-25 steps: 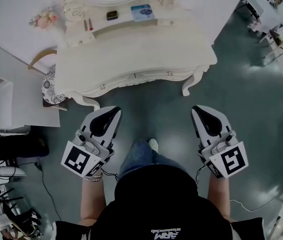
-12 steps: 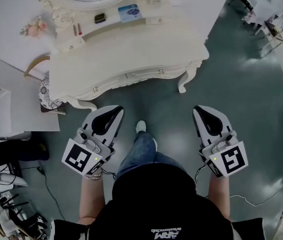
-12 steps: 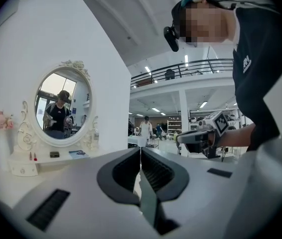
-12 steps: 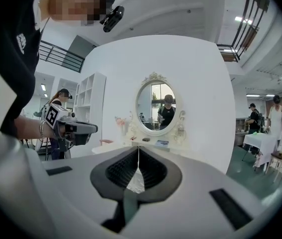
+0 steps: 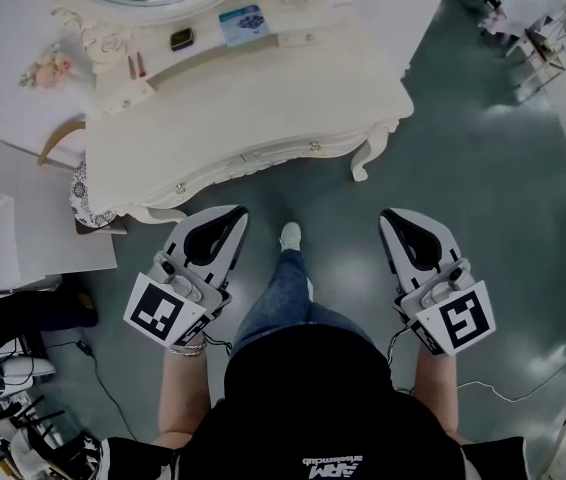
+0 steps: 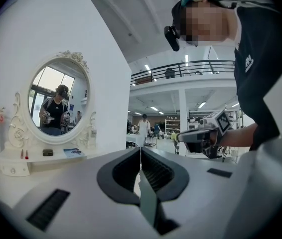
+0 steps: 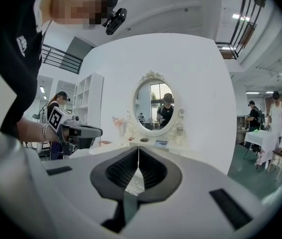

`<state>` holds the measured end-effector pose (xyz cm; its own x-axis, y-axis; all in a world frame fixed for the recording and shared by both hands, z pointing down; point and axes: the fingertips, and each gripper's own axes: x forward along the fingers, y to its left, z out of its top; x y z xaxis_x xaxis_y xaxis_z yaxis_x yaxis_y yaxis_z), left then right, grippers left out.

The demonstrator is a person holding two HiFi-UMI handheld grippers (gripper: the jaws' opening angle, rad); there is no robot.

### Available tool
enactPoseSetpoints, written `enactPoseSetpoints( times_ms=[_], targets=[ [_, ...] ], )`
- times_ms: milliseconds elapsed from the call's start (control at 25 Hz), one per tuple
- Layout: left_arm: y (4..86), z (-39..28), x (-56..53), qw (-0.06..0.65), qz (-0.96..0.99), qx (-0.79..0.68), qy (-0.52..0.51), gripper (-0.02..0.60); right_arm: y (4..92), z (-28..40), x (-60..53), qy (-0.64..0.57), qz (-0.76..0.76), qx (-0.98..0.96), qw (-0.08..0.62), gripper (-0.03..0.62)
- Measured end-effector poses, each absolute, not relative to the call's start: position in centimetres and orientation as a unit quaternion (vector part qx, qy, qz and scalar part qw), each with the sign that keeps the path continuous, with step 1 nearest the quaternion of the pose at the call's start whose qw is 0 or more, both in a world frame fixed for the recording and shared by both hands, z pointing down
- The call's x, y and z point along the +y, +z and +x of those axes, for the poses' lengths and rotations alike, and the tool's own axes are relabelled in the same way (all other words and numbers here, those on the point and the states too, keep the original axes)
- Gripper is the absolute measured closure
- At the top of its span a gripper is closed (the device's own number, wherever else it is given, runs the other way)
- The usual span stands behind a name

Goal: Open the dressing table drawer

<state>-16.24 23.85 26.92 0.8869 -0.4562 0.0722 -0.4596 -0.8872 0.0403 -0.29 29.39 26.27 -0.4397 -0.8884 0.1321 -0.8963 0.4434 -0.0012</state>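
The left gripper (image 5: 225, 218) and the right gripper (image 5: 400, 220) both have their jaws pressed together on nothing. Both hover apart from the white table (image 5: 263, 98). Its drawer (image 5: 263, 156) sits closed on the near side.

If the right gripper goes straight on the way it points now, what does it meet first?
Probably the dressing table, at its front edge near the right-hand knob. The right gripper, jaws shut and empty, has only floor before that; depth is hard to judge.
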Motion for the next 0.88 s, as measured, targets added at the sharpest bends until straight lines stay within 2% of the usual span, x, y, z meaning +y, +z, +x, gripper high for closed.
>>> enactPoseSetpoints(
  times_ms=[880],
  targets=[
    [26.8, -12.5, 8.0, 0.042, 0.983, -0.176, 0.041, 0.560, 25.6, 2.0, 15.0, 0.048, 0.563, -0.822, 0.072, 0.574]
  ],
)
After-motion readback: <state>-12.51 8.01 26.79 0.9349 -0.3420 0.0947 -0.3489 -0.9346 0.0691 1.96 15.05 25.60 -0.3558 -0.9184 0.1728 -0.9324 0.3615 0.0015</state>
